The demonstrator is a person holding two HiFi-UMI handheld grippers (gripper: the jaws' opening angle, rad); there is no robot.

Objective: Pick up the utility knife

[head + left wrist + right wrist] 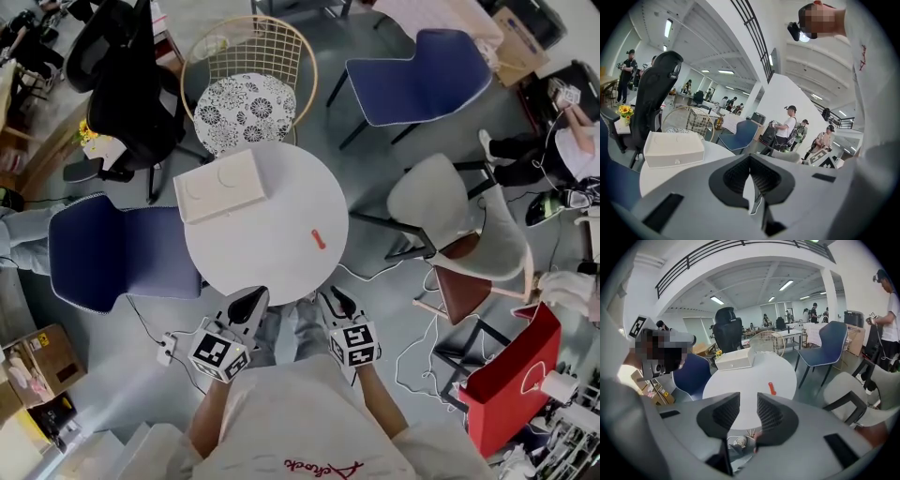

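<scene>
The utility knife (320, 239) is small and orange-red. It lies on the right part of the round white table (272, 253), and the right gripper view shows the knife (772, 388) ahead and slightly right of the jaws. My right gripper (340, 302) hangs at the table's near edge, short of the knife. In its own view the right gripper (748, 399) is open with nothing between the pads. My left gripper (248, 305) hovers at the near edge further left. In its own view the left gripper (750, 159) has its pads meeting at the tips, empty. The knife is not in that view.
A white flat box (221, 185) sits on the table's far left. Chairs ring the table: a blue one (112, 253) at left, a wire one with a patterned cushion (246, 108) behind, a grey one (450, 211) at right. Cables and a red bag (511, 380) lie on the floor.
</scene>
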